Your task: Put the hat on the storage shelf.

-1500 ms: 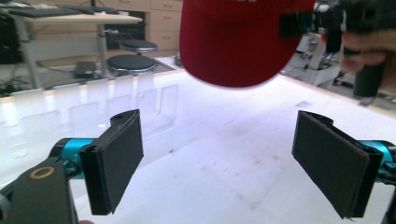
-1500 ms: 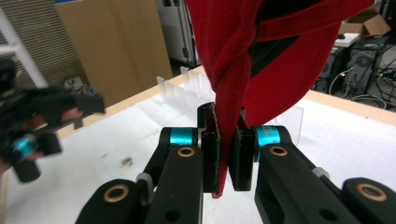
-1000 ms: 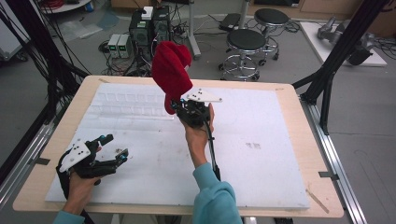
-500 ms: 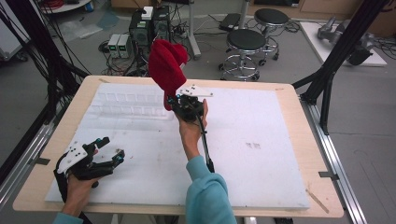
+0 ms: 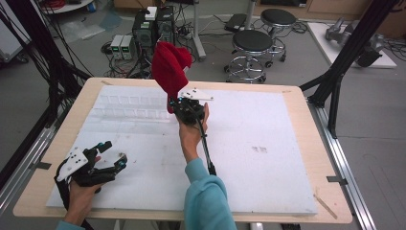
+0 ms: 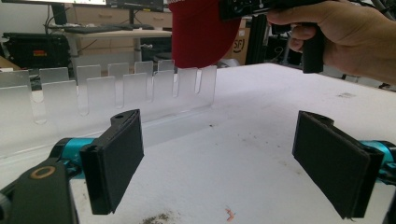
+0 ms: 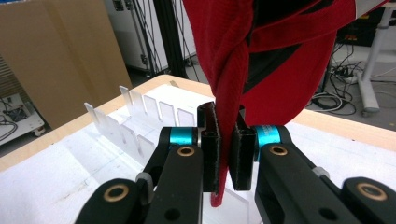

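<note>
A red knitted cap (image 5: 170, 72) hangs in the air above the back middle of the white board (image 5: 268, 182). My right gripper (image 5: 173, 103) is shut on a fold of its fabric; in the right gripper view the two black pads (image 7: 211, 140) pinch the cap (image 7: 280, 70) between them. My left gripper (image 5: 114, 153) rests low at the front left of the board, open, with nothing between its fingers. In the left gripper view (image 6: 219, 121) the cap (image 6: 201, 32) hangs just above the right end of the clear rack (image 6: 116, 88).
A clear slotted plastic rack (image 5: 129, 108) stands along the back left of the board, also seen below the cap (image 7: 135, 121). The board lies on a wooden table (image 5: 311, 124). Black frame posts (image 5: 335, 72) flank it. Stools (image 5: 253, 43) and electronics stand beyond.
My right hand has shifted a little to the left and slightly down with the cap held in it. The left gripper has stayed where it was, still open.
</note>
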Demonstrator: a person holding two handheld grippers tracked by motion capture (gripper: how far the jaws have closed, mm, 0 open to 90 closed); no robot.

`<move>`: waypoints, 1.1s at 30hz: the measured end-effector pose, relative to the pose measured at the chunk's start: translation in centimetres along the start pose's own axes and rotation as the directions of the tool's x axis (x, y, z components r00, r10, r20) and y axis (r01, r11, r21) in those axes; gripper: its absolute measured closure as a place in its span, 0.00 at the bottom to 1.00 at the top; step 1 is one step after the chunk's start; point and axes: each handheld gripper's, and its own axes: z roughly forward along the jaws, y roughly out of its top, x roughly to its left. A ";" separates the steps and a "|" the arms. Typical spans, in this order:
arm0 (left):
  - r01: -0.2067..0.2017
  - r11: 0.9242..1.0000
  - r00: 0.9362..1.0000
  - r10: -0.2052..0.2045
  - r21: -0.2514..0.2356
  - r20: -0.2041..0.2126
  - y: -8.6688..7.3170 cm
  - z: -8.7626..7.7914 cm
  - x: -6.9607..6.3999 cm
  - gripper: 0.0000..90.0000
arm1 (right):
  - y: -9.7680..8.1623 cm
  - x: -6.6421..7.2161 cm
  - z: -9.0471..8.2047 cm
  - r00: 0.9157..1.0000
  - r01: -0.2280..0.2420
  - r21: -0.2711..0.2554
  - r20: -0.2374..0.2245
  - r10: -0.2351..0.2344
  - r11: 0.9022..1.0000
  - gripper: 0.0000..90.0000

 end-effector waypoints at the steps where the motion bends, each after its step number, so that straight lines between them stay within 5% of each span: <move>1: 0.002 1.000 1.000 -0.002 0.000 -0.002 0.0 0.0 0.0 0.19 | 0.0 -0.1 0.0 1.000 -0.003 -0.003 0.002 0.003 1.000 0.95; 14: 0.032 0.999 0.999 -0.033 -0.006 -0.027 0.0 0.0 0.2 0.18 | 0.0 0.5 0.0 0.999 0.027 0.011 0.024 -0.027 1.000 0.95; 21: 0.039 0.999 0.999 -0.039 -0.005 -0.036 0.0 0.0 0.2 0.18 | -0.1 0.9 0.1 0.998 -0.002 0.021 0.058 0.001 1.000 0.95; 33: 0.047 0.999 0.998 -0.048 -0.009 -0.035 0.0 0.0 0.3 0.18 | -1.8 1.2 1.1 0.998 0.007 0.057 0.056 -0.010 0.998 0.95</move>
